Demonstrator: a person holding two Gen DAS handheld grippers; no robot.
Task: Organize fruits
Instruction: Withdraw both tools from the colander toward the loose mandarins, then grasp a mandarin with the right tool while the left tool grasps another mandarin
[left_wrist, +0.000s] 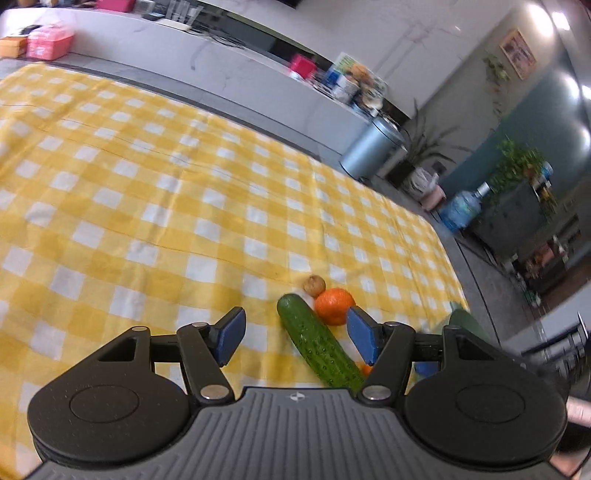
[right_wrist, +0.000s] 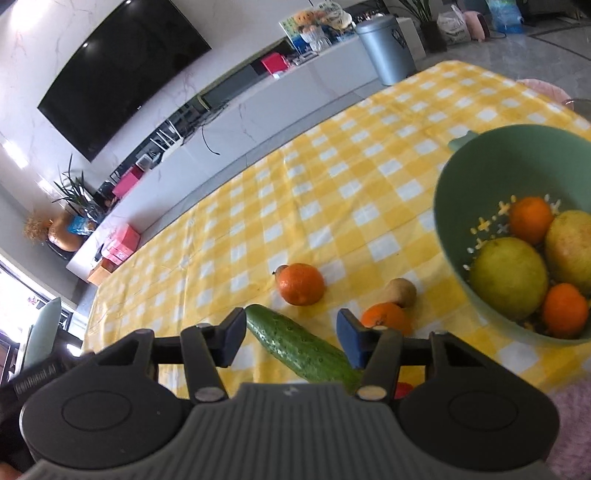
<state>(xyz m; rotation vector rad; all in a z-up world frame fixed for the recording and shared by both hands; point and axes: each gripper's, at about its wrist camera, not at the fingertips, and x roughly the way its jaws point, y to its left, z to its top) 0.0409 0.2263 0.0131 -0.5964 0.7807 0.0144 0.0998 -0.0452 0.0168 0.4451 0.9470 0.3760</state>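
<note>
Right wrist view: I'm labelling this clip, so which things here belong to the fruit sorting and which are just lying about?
Belong to the job:
- green perforated plastic bowl holding fruit
- round orange tangerine on the cloth
- second tangerine
- small brown fruit
- long green cucumber

Just lying about:
- black wall television
- grey cylindrical bin
- pink box

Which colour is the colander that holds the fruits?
The colander is pale green; the right wrist view shows it best.
</note>
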